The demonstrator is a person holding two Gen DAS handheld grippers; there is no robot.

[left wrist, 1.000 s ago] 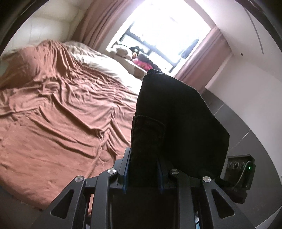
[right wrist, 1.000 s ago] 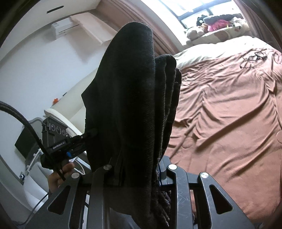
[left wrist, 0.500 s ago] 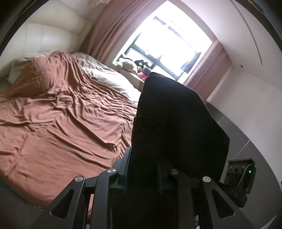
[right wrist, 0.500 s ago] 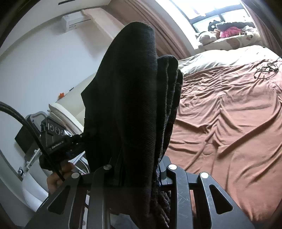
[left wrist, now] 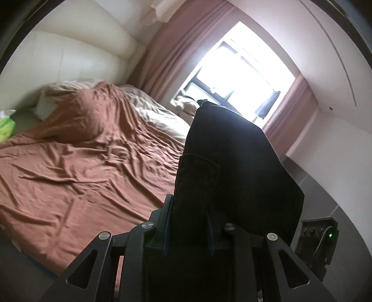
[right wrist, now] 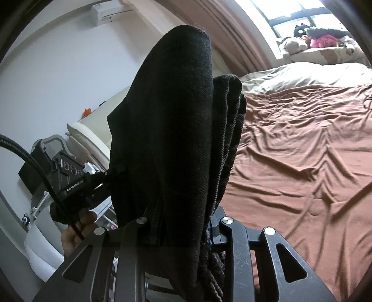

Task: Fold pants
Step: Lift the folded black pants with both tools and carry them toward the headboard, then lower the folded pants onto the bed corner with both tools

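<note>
Both tongs are clenched on the black pants (left wrist: 232,167), and the cloth hides most of what matters: in each view the fingertips are buried in the fabric, so only the outer edges of the fingers show beside it. The left tongs (left wrist: 189,223) grip a flat panel with a stitched pocket edge; the right tongs (right wrist: 183,220) grip a thicker bunch of stacked folds (right wrist: 229,130) whose lower end runs off the frame. The pants are held up in the air in front of the bed (left wrist: 76,172), not resting on it.

The left view alone shows the cream headboard (left wrist: 69,53), a green tissue pack (left wrist: 7,126) at the frame edge, and the overexposed window (left wrist: 241,76), where nothing outside can be made out. The right view alone shows the person's left hand (right wrist: 74,232) under the other tool, its black cable (right wrist: 34,167), an air conditioner (right wrist: 111,12) high on the wall, and plush toys (right wrist: 313,37) on the sill.

Compared with a second ago, the grip looks unchanged in both views, while the left camera has tipped to take in more headboard and wall, and the bed now lies lower in the right view.
</note>
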